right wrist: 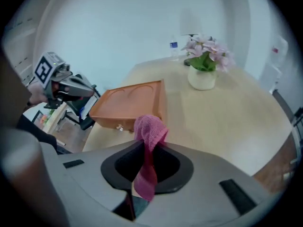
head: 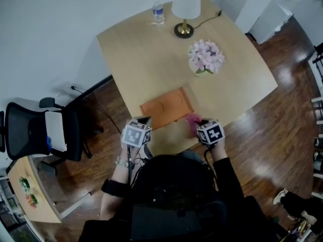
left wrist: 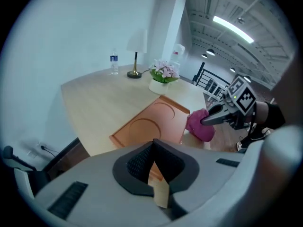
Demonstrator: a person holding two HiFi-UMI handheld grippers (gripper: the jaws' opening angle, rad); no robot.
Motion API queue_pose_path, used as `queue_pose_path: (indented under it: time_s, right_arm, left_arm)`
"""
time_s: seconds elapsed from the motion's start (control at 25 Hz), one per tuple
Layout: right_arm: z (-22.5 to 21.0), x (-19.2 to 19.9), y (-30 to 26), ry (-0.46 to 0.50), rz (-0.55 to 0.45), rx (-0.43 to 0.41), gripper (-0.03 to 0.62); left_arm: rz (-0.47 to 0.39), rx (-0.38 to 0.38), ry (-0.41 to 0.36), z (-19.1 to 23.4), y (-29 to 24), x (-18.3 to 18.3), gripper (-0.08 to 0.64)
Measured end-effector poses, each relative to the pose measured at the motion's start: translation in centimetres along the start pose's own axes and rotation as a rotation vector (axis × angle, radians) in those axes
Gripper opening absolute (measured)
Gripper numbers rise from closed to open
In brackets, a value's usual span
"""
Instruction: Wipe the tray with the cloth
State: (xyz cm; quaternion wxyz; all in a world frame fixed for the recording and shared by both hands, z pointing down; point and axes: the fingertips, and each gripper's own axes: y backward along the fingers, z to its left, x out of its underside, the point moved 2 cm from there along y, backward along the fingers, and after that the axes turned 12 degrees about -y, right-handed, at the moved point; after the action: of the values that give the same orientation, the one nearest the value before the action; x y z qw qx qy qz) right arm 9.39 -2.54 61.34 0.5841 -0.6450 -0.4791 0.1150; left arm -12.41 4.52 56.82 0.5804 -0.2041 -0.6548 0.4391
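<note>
An orange tray (head: 166, 107) lies near the front edge of the wooden table (head: 146, 49), empty inside (left wrist: 151, 122). My right gripper (head: 198, 121) is shut on a pink cloth (right wrist: 150, 129) that bunches above the jaws and hangs down between them. It hovers just right of the tray's near right corner; the cloth (left wrist: 201, 126) hangs beside the tray (right wrist: 128, 100). My left gripper (head: 146, 119) is at the tray's near left corner. Its jaws (left wrist: 152, 143) meet at the tips with nothing between them.
A white pot of pink flowers (head: 206, 58) stands beyond the tray. A lamp (head: 184, 14) and a water bottle (head: 158, 13) are at the far edge. A black office chair (head: 30, 130) and a small side table (head: 28, 190) stand to the left on the wooden floor.
</note>
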Motion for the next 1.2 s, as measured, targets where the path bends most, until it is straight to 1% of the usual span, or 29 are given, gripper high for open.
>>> queue_pose_path:
  time_s: [0.08,0.16,0.2,0.32,0.4,0.56,0.68,0.8,0.92,0.96,1.04,1.12,1.2]
  right_arm:
    - [-0.5,0.0,-1.0,-0.023,0.004,0.052,0.046]
    - [0.4,0.2,-2.1,-0.011,0.012,0.068,0.046]
    - [1.6,0.4,-2.6,-0.004,0.016,0.049,0.046]
    - [6.6,0.7,-3.6,0.028,0.025,-0.046,0.046]
    - [9.2,1.2,-4.2,0.06,0.034,-0.074,0.046]
    - [12.9,1.8,-5.0,0.108,0.048,-0.1,0.046]
    - [15.7,2.0,-5.9,0.158,0.058,-0.143,0.046]
    - [18.8,2.5,-7.0,0.206,0.082,-0.207,0.046]
    - [21.4,3.0,-7.4,0.24,0.096,-0.298,0.046]
    - [21.7,3.1,-7.4,0.24,0.095,-0.322,0.046]
    - [21.1,3.3,-6.9,0.217,0.085,-0.33,0.046]
    - [18.9,3.1,-5.6,0.165,0.062,-0.293,0.046]
    - [15.5,2.6,-4.0,0.094,0.031,-0.226,0.046]
  left_arm:
    - [0.005,-0.003,0.011,0.6,0.7,1.4,0.002]
    - [0.019,0.005,0.002,0.8,0.9,2.4,0.002]
    - [0.024,0.012,-0.006,0.7,0.9,2.7,0.002]
    - [0.019,0.024,-0.036,0.7,0.7,3.0,0.002]
    - [0.024,0.037,-0.036,0.6,0.8,3.2,0.002]
    - [0.04,0.066,-0.046,0.4,0.9,3.4,0.002]
    - [0.038,0.082,-0.066,0.4,0.8,3.3,0.002]
    - [0.029,0.094,-0.088,0.2,0.7,2.9,0.002]
    - [0.033,0.093,-0.105,0.1,0.6,2.6,0.002]
    - [0.035,0.094,-0.11,0.0,0.5,2.6,0.002]
    - [0.039,0.106,-0.113,-0.4,0.4,2.6,0.002]
    - [0.043,0.113,-0.114,-0.9,0.5,2.7,0.002]
    - [0.04,0.117,-0.112,-1.2,0.7,2.8,0.002]
